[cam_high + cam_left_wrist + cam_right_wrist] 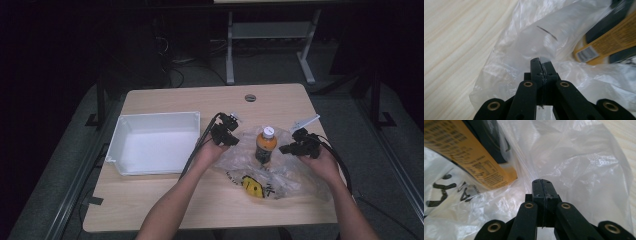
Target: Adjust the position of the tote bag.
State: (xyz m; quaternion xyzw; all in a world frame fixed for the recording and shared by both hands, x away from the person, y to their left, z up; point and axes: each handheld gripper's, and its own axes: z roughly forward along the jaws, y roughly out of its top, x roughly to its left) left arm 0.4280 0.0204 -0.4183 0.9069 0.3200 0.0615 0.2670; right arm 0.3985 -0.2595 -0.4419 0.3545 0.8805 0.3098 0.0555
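Note:
A clear plastic bag with black and yellow print lies crumpled right of the table's middle. Inside its open mouth a dark bottle with an orange label and a white cap stands upright. My left gripper is at the bag's left edge and my right gripper is at its right edge. In the left gripper view the jaws are shut on the bag's film, with the bottle's label beyond. In the right gripper view the jaws are likewise shut on film, beside the label.
A white rectangular tray sits on the left half of the wooden table, close to my left hand. A round cable hole lies near the far edge. Table legs and cables stand on the dark floor beyond.

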